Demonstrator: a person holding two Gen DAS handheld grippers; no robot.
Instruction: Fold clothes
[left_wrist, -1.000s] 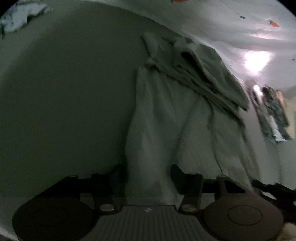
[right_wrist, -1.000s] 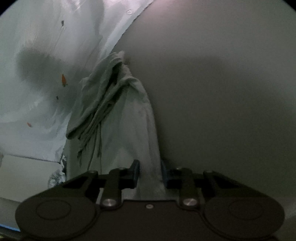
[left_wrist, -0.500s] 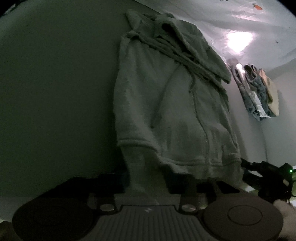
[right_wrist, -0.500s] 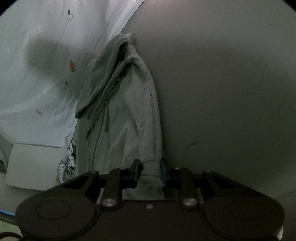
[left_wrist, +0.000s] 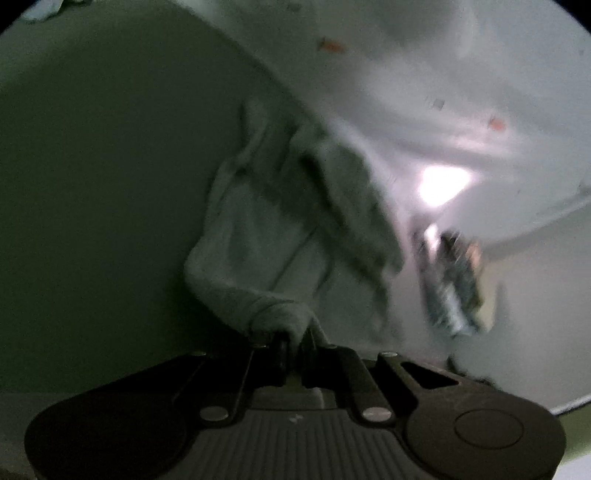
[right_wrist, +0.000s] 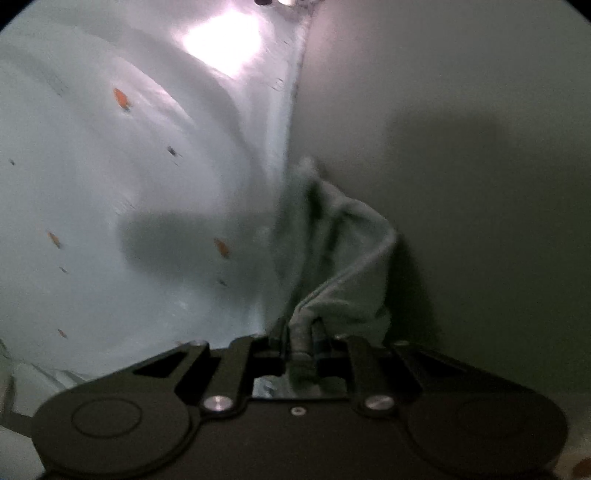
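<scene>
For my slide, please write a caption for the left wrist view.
Left gripper shut on a fold of the grey hoodie lying on the dark table.

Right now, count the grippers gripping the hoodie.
2: the left gripper pinches the hoodie by its sleeve cuff; the right gripper is closing its fingers on a rolled edge.

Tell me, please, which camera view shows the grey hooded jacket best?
The left wrist view, though blurred: the jacket spreads up the dark surface, hood on the right, its near edge pinched in the left gripper. The right wrist view shows only a bunched fold, its edge between the closing jaws of the right gripper.
</scene>
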